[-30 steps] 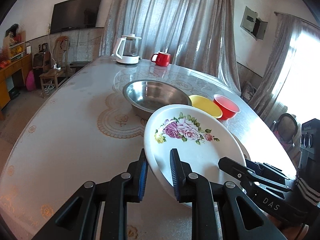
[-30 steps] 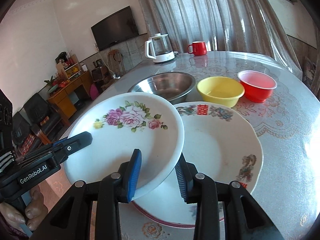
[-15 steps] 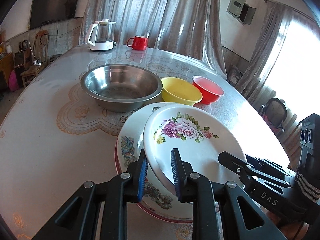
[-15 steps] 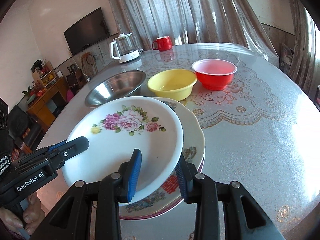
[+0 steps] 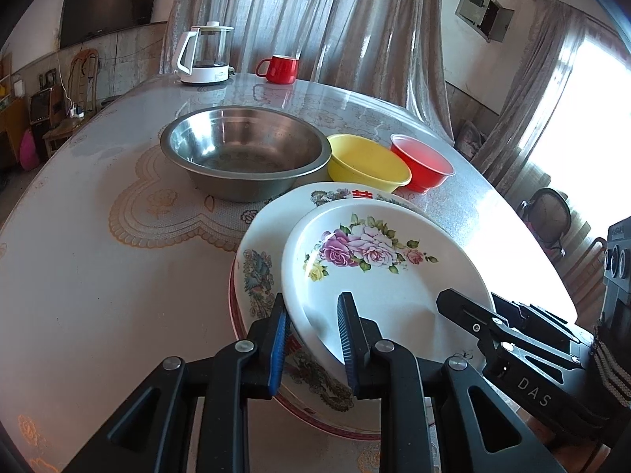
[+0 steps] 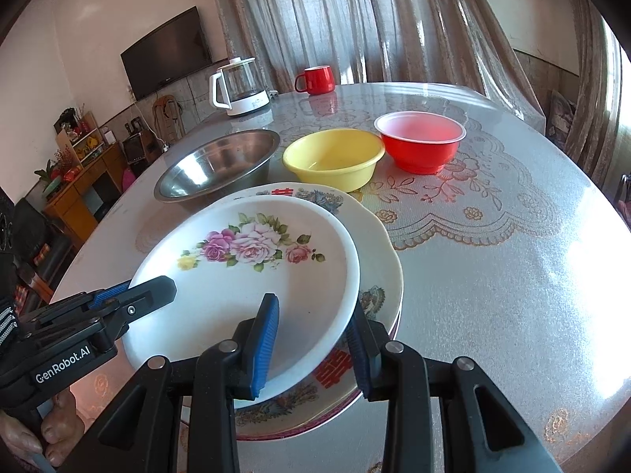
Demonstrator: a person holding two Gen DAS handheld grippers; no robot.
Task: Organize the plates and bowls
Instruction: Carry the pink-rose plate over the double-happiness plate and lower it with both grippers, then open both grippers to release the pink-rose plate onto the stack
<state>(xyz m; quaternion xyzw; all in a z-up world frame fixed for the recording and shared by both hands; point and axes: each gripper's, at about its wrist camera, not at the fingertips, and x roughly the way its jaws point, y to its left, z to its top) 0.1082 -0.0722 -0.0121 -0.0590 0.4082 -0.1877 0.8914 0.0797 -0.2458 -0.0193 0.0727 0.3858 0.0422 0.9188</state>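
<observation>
A white plate with pink roses [image 5: 374,268] [image 6: 244,276] sits tilted over a larger patterned plate with a red rim [image 5: 256,268] [image 6: 378,244] on the table. My left gripper [image 5: 311,303] is shut on the rose plate's near-left rim, one blue pad above it and one below. My right gripper [image 6: 313,307] is shut on its near-right rim in the same way. Each gripper shows in the other's view, the right gripper [image 5: 453,299] at the right and the left gripper [image 6: 154,291] at the left. Whether the rose plate rests on the larger plate I cannot tell.
Behind the plates stand a steel bowl [image 5: 244,149] [image 6: 221,161], a yellow bowl [image 5: 366,161] [image 6: 333,157] and a red bowl [image 5: 422,157] [image 6: 420,138] in a row. A kettle [image 5: 205,55] and a red mug [image 5: 278,69] stand at the far edge. A person's hand [image 6: 23,433] holds the left gripper.
Both grippers carried the rose plate to the right and down, from beside the larger plate to over its middle. Over the last half second it barely moved.
</observation>
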